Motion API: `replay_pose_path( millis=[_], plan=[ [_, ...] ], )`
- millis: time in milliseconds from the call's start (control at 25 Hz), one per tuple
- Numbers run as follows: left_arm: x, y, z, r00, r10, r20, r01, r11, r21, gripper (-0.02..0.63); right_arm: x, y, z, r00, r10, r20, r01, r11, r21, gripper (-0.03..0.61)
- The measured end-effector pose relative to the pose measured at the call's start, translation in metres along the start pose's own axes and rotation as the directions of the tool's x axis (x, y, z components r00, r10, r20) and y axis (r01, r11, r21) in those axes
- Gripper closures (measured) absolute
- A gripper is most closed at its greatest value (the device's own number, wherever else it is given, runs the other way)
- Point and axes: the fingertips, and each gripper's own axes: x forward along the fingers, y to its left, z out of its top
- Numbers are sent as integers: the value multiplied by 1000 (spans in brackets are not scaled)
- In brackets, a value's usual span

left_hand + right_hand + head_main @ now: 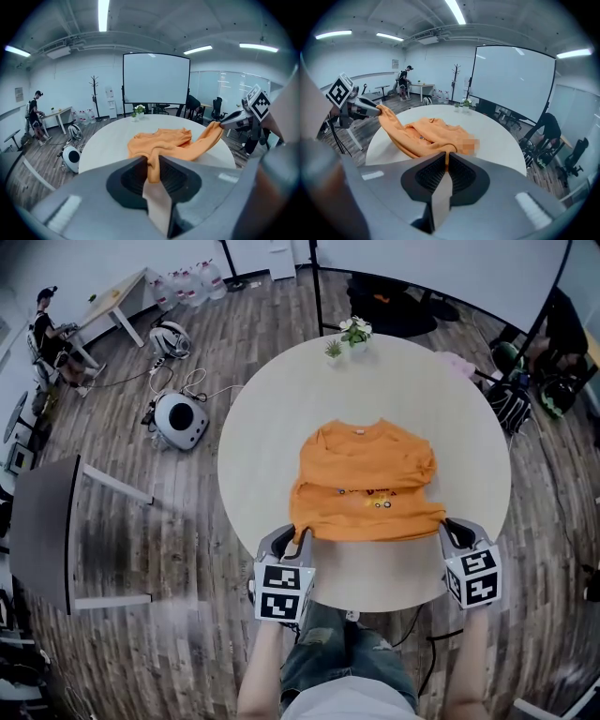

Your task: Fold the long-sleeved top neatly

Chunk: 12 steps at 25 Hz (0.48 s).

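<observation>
Two tongs, left (298, 542) and right (448, 530), each pinch one orange top's (367, 482) near corners.

My left gripper (302, 540) and my right gripper (447, 526) sit at the two near hem corners of the orange top (367, 479). It lies bunched on the round pale table (262, 446). Small potted plants (349, 337) stand at the table's far edge.

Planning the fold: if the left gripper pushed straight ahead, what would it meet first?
The left gripper, shut on the top, would likely run into that top's bunched body first.
</observation>
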Motion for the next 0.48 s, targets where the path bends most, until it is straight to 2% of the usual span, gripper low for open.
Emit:
replay_pose_path(
  millis=[480],
  plan=[
    [56,36,59,999,-42,17,41,999,11,545,47,-38,66,999,-54,4,54,998,20,529]
  ],
)
